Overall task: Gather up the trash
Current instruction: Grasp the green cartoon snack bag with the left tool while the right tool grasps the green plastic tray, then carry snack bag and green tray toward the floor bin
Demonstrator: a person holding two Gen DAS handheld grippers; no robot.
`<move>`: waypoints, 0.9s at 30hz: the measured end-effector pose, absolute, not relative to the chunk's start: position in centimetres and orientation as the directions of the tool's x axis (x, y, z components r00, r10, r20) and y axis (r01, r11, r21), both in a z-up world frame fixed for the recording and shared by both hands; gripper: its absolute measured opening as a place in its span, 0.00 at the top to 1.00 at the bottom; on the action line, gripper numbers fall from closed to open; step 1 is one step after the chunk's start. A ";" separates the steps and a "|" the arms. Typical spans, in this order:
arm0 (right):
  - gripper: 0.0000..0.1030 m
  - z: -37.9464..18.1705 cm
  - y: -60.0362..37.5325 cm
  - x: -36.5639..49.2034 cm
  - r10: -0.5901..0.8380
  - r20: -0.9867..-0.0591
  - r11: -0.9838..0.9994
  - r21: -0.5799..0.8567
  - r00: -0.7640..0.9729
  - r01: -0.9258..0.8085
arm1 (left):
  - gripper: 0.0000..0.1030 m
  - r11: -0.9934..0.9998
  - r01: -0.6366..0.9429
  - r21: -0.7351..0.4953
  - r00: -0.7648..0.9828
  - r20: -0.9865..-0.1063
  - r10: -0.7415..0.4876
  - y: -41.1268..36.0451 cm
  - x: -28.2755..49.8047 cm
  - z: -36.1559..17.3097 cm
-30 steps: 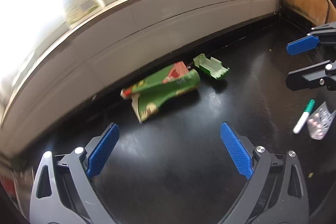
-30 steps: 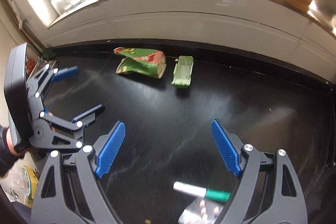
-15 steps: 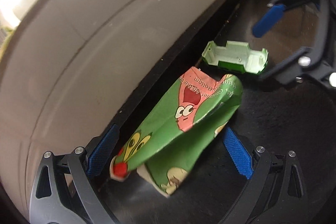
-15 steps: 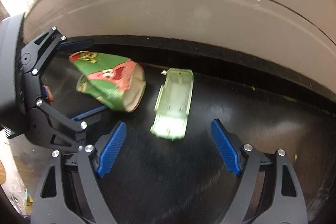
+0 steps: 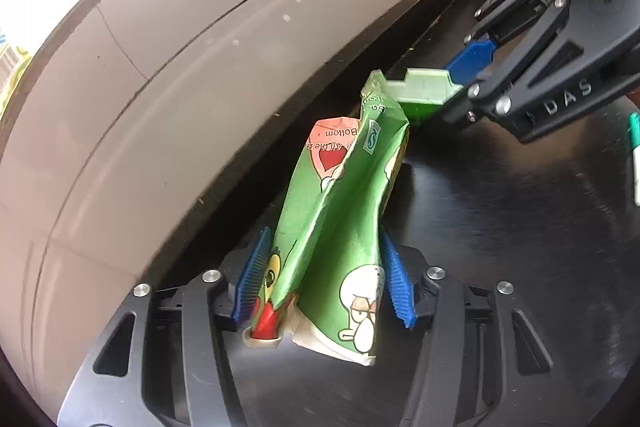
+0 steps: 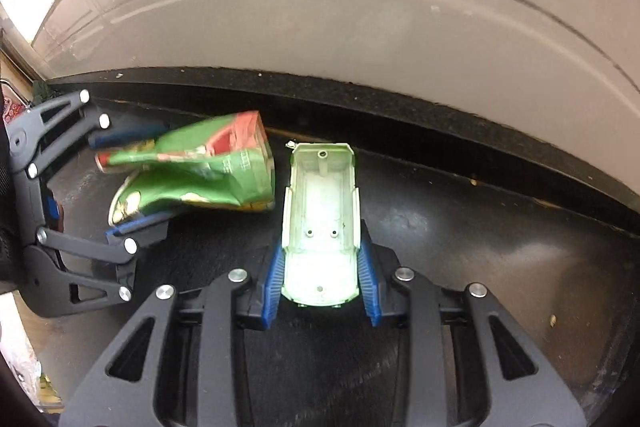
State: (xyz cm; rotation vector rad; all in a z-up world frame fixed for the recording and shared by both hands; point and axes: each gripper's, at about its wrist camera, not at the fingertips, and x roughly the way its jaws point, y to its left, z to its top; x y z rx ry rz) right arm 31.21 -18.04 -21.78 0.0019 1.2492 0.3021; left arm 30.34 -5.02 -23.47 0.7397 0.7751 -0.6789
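A crumpled green and red carton (image 5: 340, 227) sits between the blue pads of my left gripper (image 5: 324, 279), which is shut on its lower end. It also shows in the right wrist view (image 6: 192, 171), lying on the black surface. A pale green plastic shell (image 6: 320, 223), hollow side up, sits between the pads of my right gripper (image 6: 322, 275), which is shut on its near end. In the left wrist view the shell (image 5: 420, 87) sticks out of the right gripper (image 5: 472, 67), just beyond the carton's far end.
A grey-white wall (image 6: 360, 27) rises right behind both items, with a black ledge (image 6: 400, 111) at its foot. A green and white marker (image 5: 635, 155) lies at the right edge of the black surface (image 5: 520, 247).
Both grippers have moved in toward the wall and closed: the left on the carton, the right on the green shell. Both were open half a second ago.
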 end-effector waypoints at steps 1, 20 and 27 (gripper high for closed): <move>0.68 -21.3 -18.2 30.7 0.223 -0.931 0.961 0.160 0.289 -0.225 | 0.50 0.574 0.754 0.320 0.534 -0.807 -0.252 -5.2 29.8 -23.3; 0.68 -12.1 -20.0 15.1 0.236 -0.902 0.959 0.157 0.361 -0.234 | 0.50 0.852 0.502 0.147 0.544 -0.820 -0.179 -4.6 15.3 -16.8; 0.68 -11.2 -19.4 12.3 0.231 -0.901 0.957 0.143 0.367 -0.252 | 0.50 0.870 0.468 0.159 0.572 -0.804 -0.161 -4.2 14.6 -16.1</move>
